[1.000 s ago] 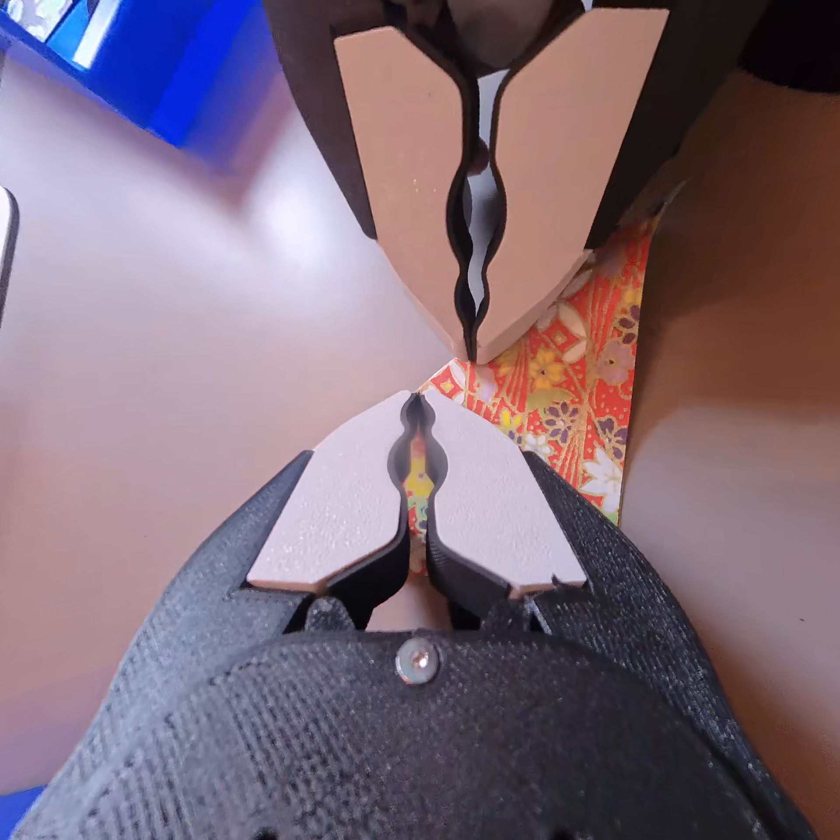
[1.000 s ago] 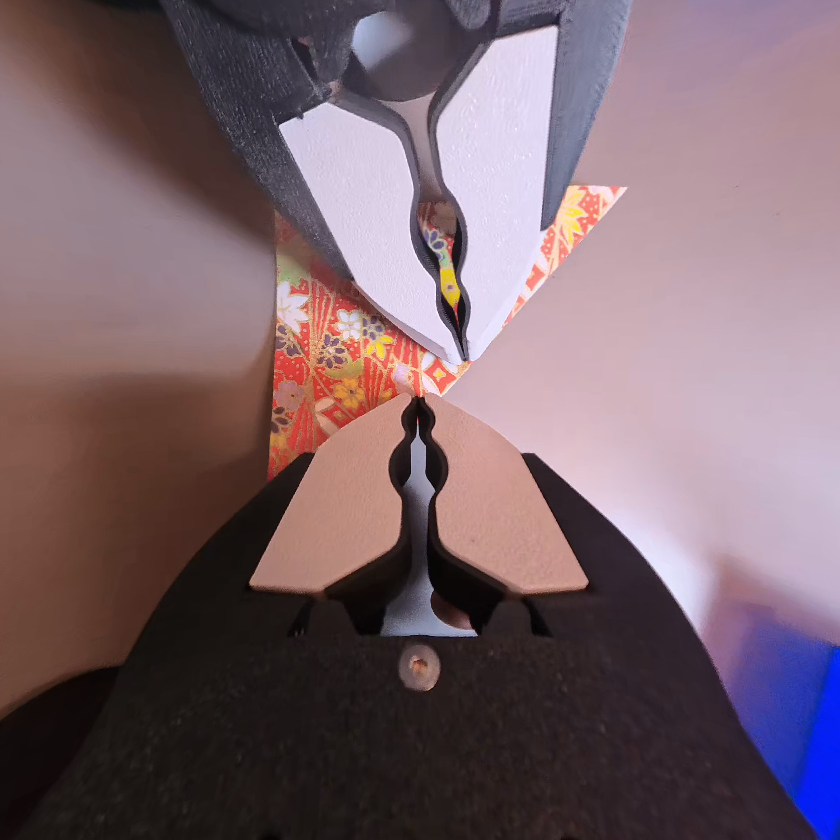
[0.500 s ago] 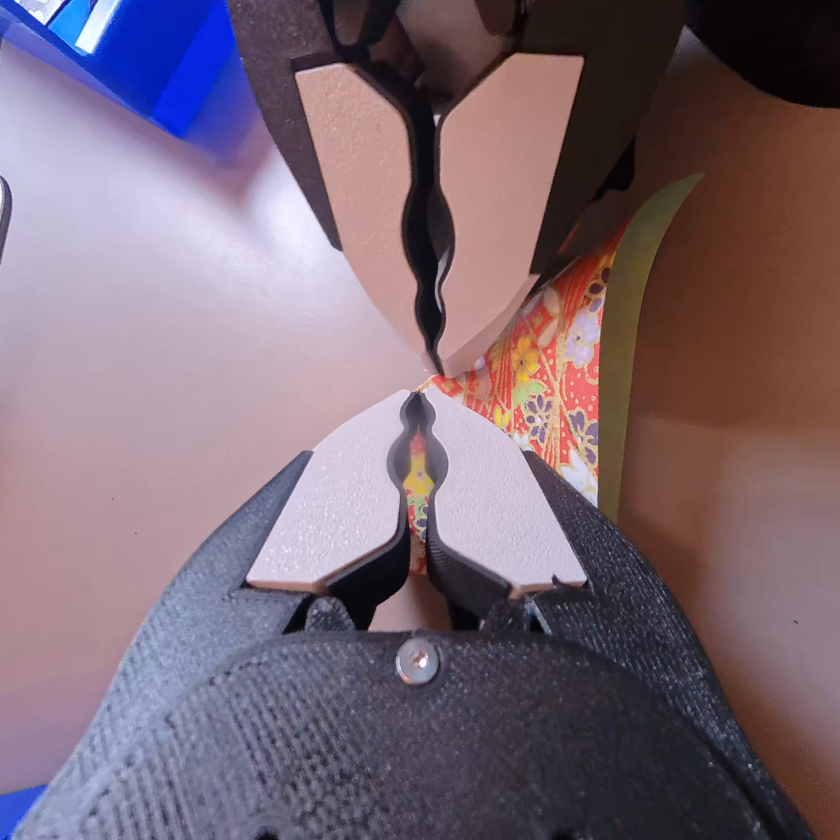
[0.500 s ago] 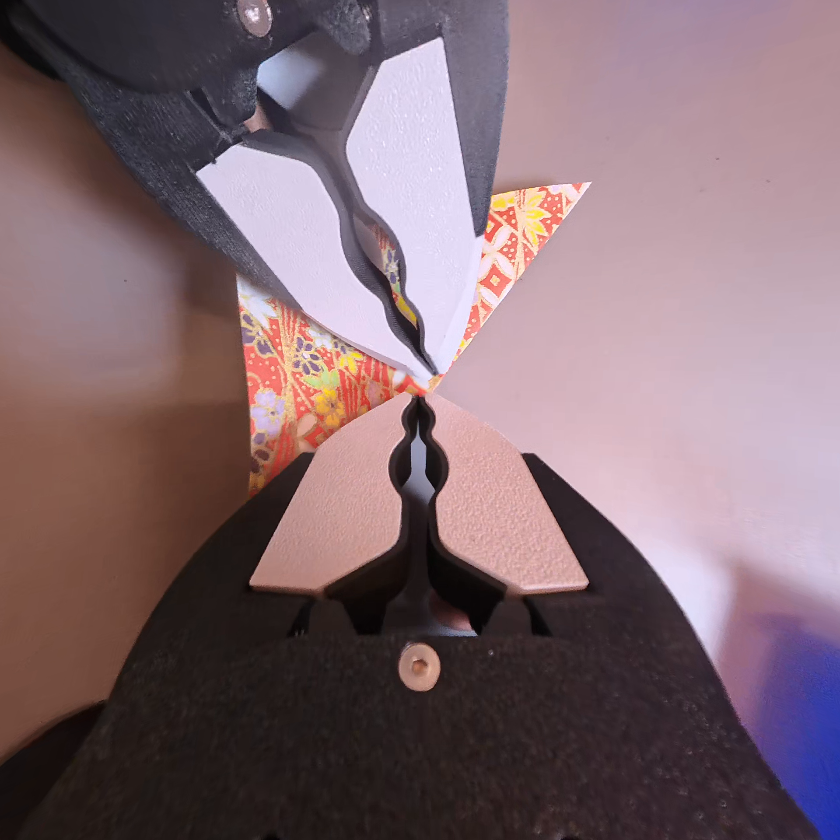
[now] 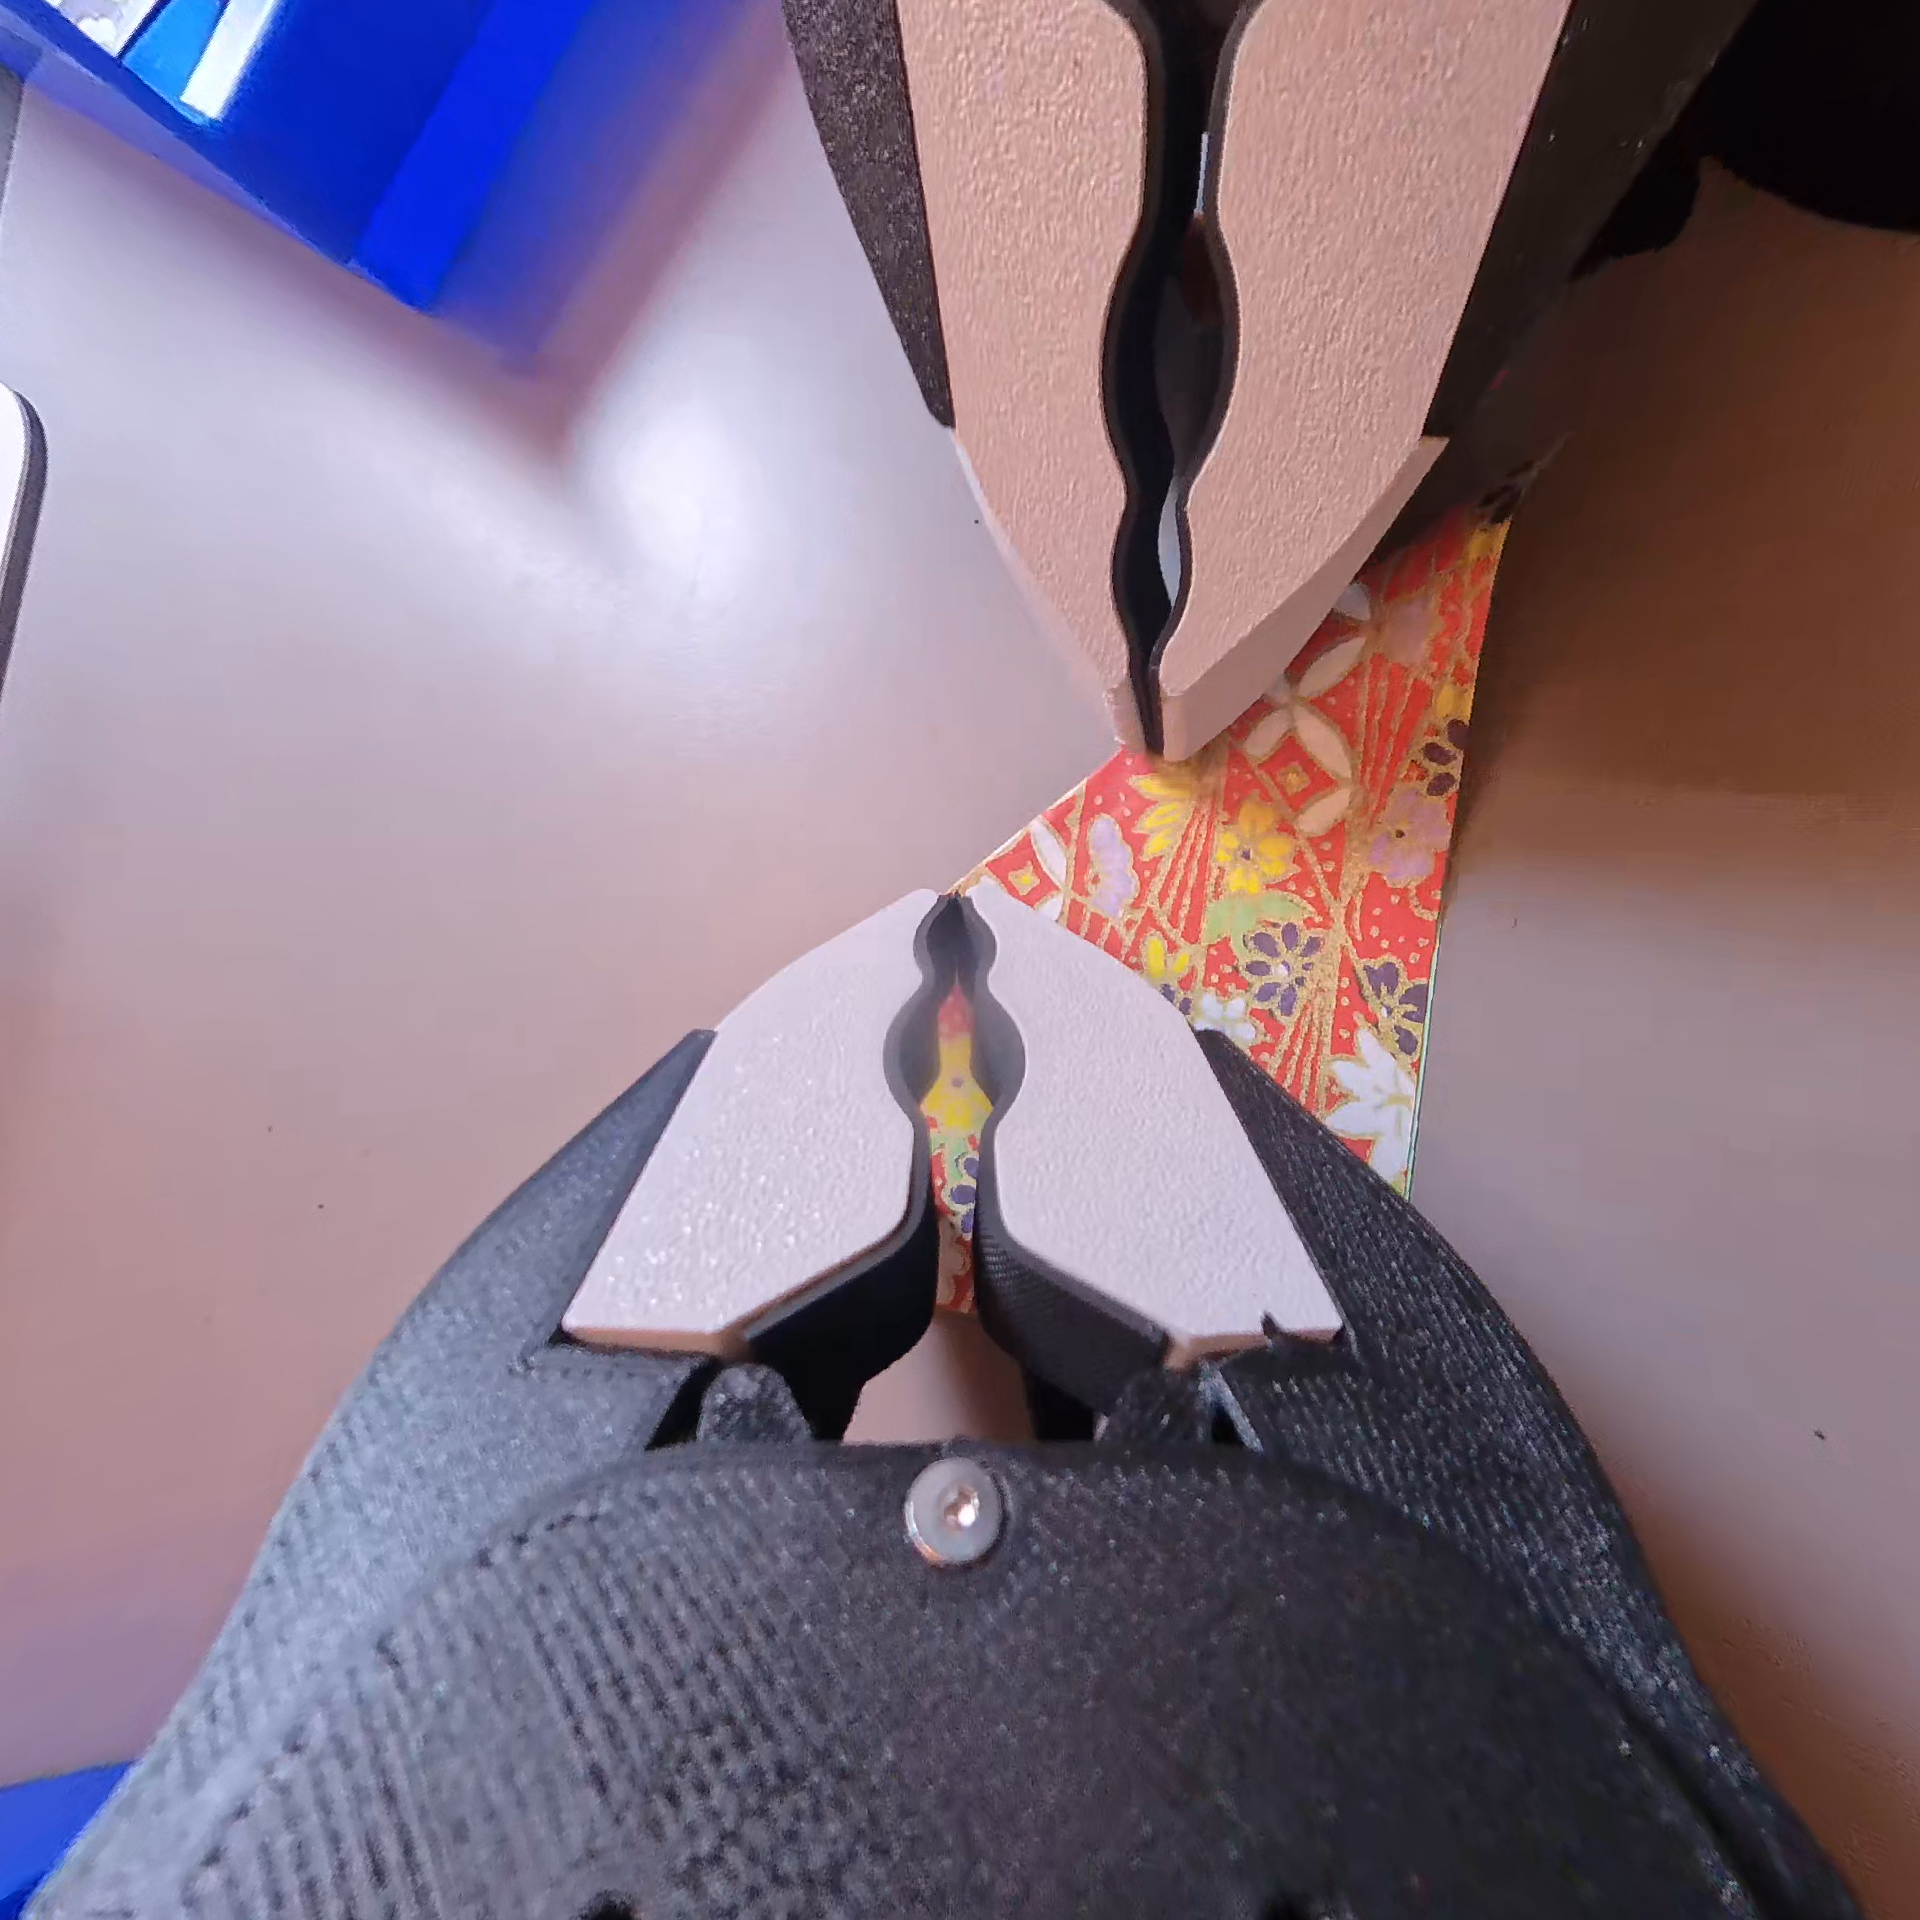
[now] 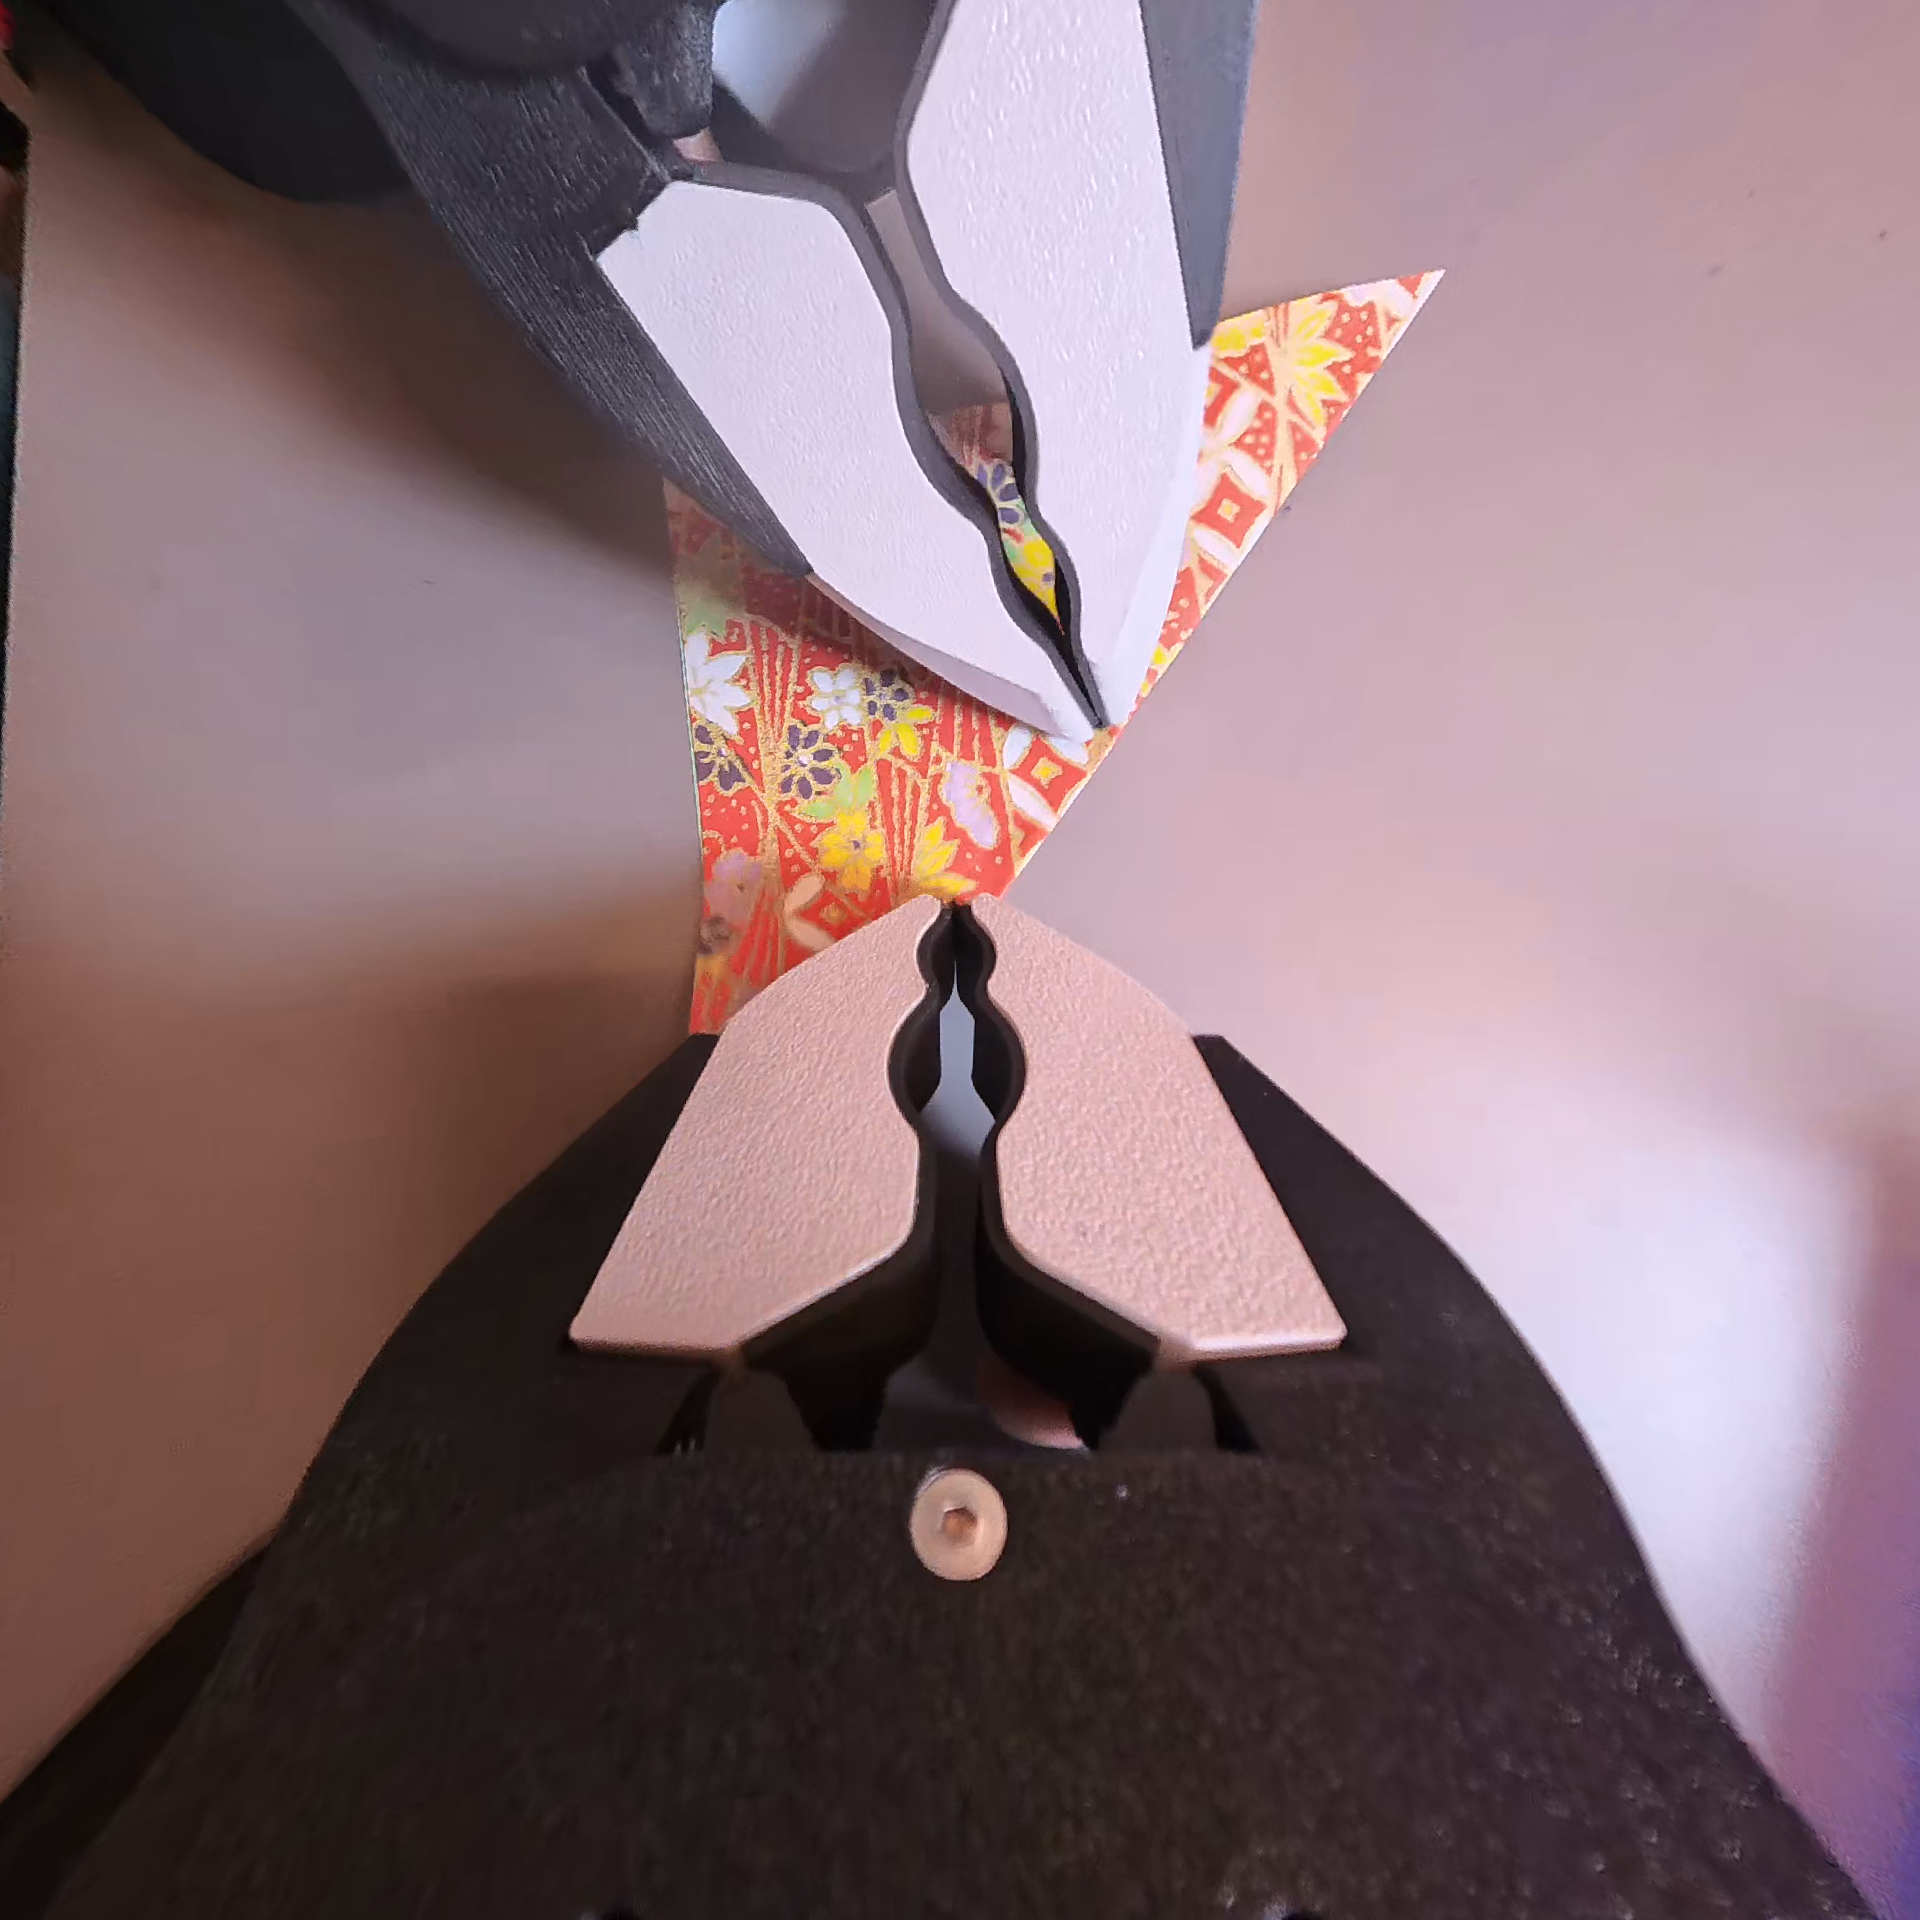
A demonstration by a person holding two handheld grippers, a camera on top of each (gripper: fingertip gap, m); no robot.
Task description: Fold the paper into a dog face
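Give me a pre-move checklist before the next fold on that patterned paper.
1. Left gripper shut: ok, fingers closed, with the red floral paper showing in the gap between them.
2. Right gripper shut: ok, tips together at the paper's slanted edge.
3. Right gripper actually pinching paper: cannot tell, no paper shows between its fingers.
4. Paper lying flat on the table: ok where it shows, though both grippers hide part of it.
5. Far corner free: ok, nothing on it.
6. Crease sharpness: cannot tell.
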